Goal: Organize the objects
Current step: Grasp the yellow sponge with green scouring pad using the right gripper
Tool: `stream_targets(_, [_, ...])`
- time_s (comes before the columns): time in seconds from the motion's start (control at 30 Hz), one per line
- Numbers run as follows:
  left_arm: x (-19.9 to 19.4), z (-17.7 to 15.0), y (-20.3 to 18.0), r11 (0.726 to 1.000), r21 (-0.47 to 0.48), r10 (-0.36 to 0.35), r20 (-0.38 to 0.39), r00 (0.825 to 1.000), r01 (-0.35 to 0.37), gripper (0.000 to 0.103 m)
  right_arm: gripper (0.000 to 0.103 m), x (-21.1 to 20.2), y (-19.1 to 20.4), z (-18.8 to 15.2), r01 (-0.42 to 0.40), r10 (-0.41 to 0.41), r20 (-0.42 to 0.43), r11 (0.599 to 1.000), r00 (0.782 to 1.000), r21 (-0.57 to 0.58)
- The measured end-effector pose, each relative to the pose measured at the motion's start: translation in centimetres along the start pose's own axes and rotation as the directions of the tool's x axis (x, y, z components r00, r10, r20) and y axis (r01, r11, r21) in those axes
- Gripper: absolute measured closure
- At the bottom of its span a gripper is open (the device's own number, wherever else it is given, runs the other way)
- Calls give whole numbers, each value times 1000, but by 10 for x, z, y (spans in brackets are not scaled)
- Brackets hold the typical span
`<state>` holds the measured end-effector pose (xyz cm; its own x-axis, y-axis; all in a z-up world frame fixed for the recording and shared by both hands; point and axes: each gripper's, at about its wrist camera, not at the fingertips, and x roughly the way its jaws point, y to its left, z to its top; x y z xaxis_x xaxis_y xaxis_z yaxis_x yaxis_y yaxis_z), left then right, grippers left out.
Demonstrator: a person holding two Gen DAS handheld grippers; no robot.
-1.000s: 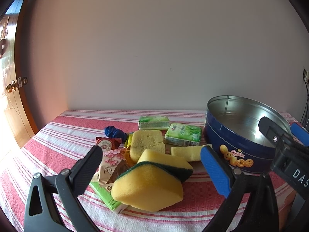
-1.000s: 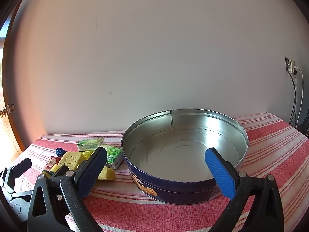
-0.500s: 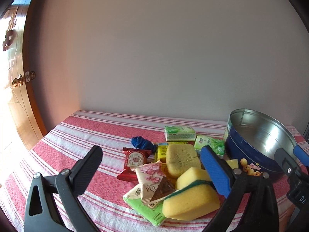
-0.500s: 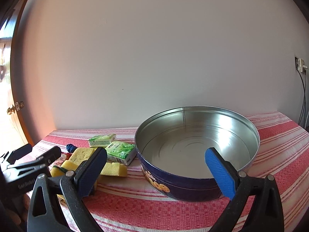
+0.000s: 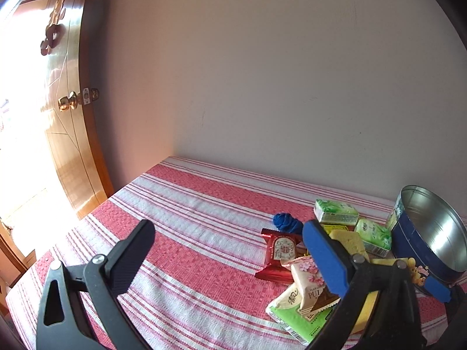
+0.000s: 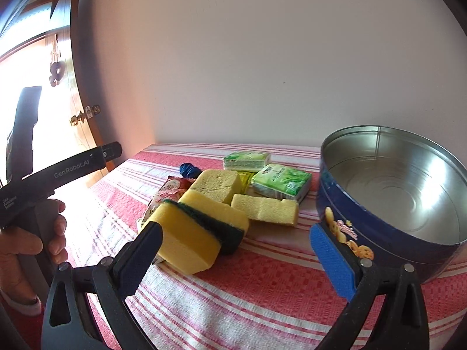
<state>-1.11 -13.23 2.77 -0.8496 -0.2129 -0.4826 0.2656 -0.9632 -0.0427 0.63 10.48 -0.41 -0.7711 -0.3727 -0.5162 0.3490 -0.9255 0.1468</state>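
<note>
Tongs first: right tongs (image 6: 233,250) gape wide, empty, low over the counter (image 6: 262,297) with its red-and-white striped cloth, just in front of the yellow scouring sponge with green pad (image 6: 201,230). Left tongs (image 5: 230,250) also spread apart, nothing between them, aimed at bare cloth left of the pile; a hand (image 6: 32,242) grips that tool's handle at the left edge of the right view.

Pile next, all loose on the cloth, touching or overlapping: green tissue pack (image 5: 294,318) at the near edge under a pink flowered snack packet (image 5: 309,285), red snack packet (image 5: 280,256) beside it. Behind the scouring sponge, a plain yellow sponge (image 6: 217,183) and a flat yellow sponge strip (image 6: 265,208). Further back two green tissue packs (image 6: 281,182) (image 6: 246,160), a yellow packet (image 6: 248,178) half hidden between them, and a small blue bundle (image 6: 188,169), material unclear.

Blue cookie tin (image 6: 394,192) stands right of the pile, lid off, shiny inside, nothing in it.

Progress: judged basically at zero. If the tin is the destination, every item is left to move; nearest candidate for the right tongs looks like the scouring sponge. Wall (image 6: 262,58) and wooden door (image 5: 67,134) behind.
</note>
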Motion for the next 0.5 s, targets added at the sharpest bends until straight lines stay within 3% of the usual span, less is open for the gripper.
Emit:
stream_targets(0.17, [-4, 0, -5, 1000, 21, -8, 6, 1000, 8, 1, 1, 20, 22, -1, -47, 45, -74, 998, 996, -30])
stream_targets(0.27, [-1, -1, -8, 999, 30, -15, -7, 1000, 15, 1, 18, 31, 25, -2, -55, 51, -111, 998, 993, -32])
stream_targets(0.37, [0, -2, -11, 999, 34, -34, -15, 999, 34, 1, 25, 26, 27, -5, -59, 54, -98, 997, 994, -46])
stream_targets(0.43, [1, -3, -13, 998, 35, -58, -21, 998, 58, 1, 44, 24, 27, -5, -88, 82, -106, 994, 991, -58])
stream_targets(0.5, [3, -5, -16, 996, 32, -85, -30, 996, 86, 1, 46, 21, 25, -6, -99, 93, -108, 994, 990, -52])
